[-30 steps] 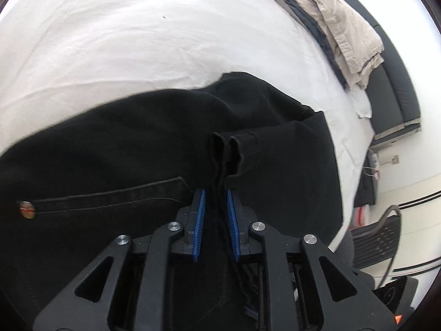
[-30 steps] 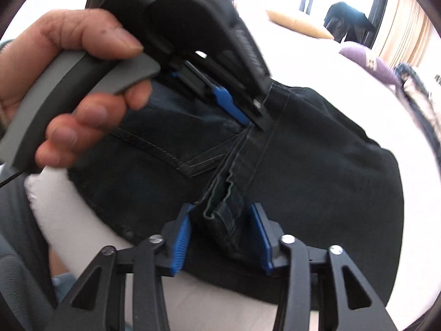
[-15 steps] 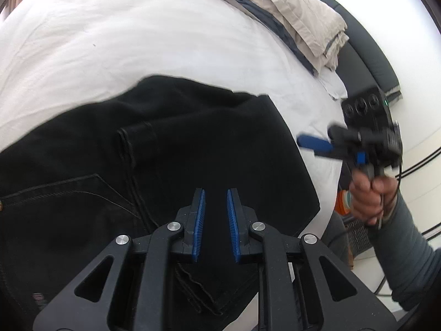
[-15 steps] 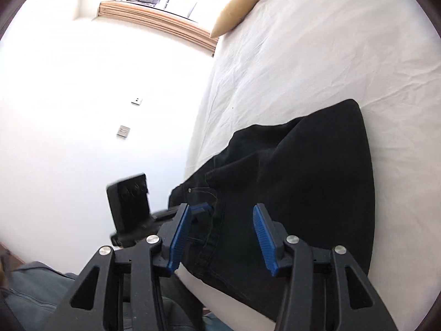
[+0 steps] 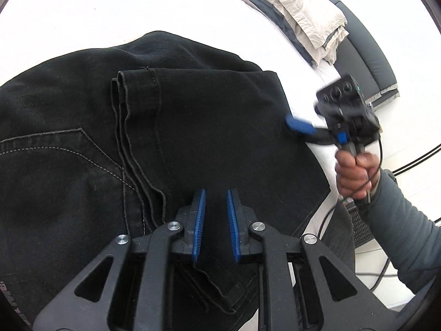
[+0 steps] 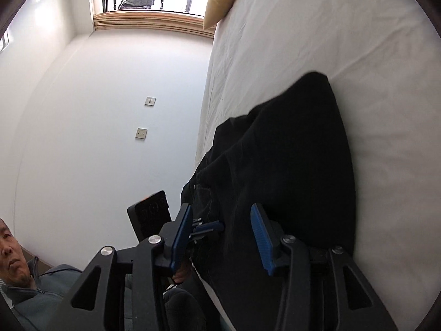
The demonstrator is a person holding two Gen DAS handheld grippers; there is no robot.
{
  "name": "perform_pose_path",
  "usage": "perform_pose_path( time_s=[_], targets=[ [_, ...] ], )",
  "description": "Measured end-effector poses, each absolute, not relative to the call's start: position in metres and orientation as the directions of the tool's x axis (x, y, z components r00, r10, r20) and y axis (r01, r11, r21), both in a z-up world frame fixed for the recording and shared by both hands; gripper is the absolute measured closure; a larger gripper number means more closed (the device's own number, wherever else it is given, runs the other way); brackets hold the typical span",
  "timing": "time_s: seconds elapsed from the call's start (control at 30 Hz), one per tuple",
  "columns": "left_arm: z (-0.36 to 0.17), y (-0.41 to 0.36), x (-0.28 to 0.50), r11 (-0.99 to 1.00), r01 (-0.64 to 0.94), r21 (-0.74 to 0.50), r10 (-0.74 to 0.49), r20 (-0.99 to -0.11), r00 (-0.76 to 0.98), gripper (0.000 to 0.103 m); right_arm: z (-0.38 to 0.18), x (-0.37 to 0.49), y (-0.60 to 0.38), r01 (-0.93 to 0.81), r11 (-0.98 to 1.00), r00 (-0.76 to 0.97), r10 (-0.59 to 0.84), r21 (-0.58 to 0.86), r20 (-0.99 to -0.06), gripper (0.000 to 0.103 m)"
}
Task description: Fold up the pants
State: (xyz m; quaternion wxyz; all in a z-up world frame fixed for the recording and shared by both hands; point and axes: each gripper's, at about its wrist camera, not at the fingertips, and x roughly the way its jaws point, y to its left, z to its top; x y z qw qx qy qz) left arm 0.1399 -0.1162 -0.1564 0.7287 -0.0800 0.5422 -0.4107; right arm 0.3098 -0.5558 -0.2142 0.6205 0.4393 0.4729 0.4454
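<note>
We see a white bed sheet covering the bed, smooth with light creases, and the black pants lie folded on it near the bed's near edge; in the right wrist view the same pants sit along the mattress side by the wall. A back pocket with pale stitching shows on the left of the left wrist view, and a hemmed leg end lies doubled over the top layer. At the far end of the bed we see a pile of beige and grey clothes next to a dark padded headboard. The right wrist view gives a plain white wall with two small wall plates, a window with a wooden sill, and a tan pillow on the bed. A person's grey sleeve and hand hold the right gripper just beside the pants' right edge. The left gripper hovers over the pants, its blue pads narrowly apart with nothing pinched between them, effectively closed. In its own view the right gripper has jaws about half spread and closing, with nothing pressed by the pads; the pants lie beyond them. Some pale lettering shows at the pants' lower left edge but we cannot read it; no brand is legible anywhere.
</note>
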Motion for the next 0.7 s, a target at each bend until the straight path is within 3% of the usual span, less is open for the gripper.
perform_pose_path(
  time_s=[0.23, 0.3, 0.43, 0.53, 0.7],
  targets=[
    [-0.166, -0.090, 0.147, 0.645, 0.496, -0.582, -0.700, -0.710, 0.077, 0.087, -0.217, 0.246, -0.556, -0.093, 0.253, 0.092, 0.965, 0.963, -0.245, 0.054],
    [-0.165, -0.089, 0.142, 0.648, 0.496, -0.578, -0.699, -0.710, 0.085, 0.087, -0.216, 0.233, -0.556, -0.068, 0.271, 0.076, 0.961, 0.960, -0.266, 0.044],
    [-0.161, -0.082, 0.130, 0.650, 0.490, -0.581, -0.706, -0.700, 0.105, 0.087, -0.213, 0.201, -0.531, -0.075, 0.367, -0.026, 0.929, 0.927, -0.369, 0.040],
    [-0.152, -0.066, 0.114, 0.677, 0.471, -0.565, -0.694, -0.703, 0.155, 0.087, -0.192, 0.188, -0.522, -0.118, 0.319, 0.019, 0.947, 0.940, -0.319, 0.039],
    [-0.115, -0.003, 0.072, 0.716, 0.444, -0.539, -0.688, -0.655, 0.314, 0.087, -0.134, 0.216, -0.497, -0.260, 0.193, 0.153, 0.976, 0.946, -0.157, 0.038]
  ],
)
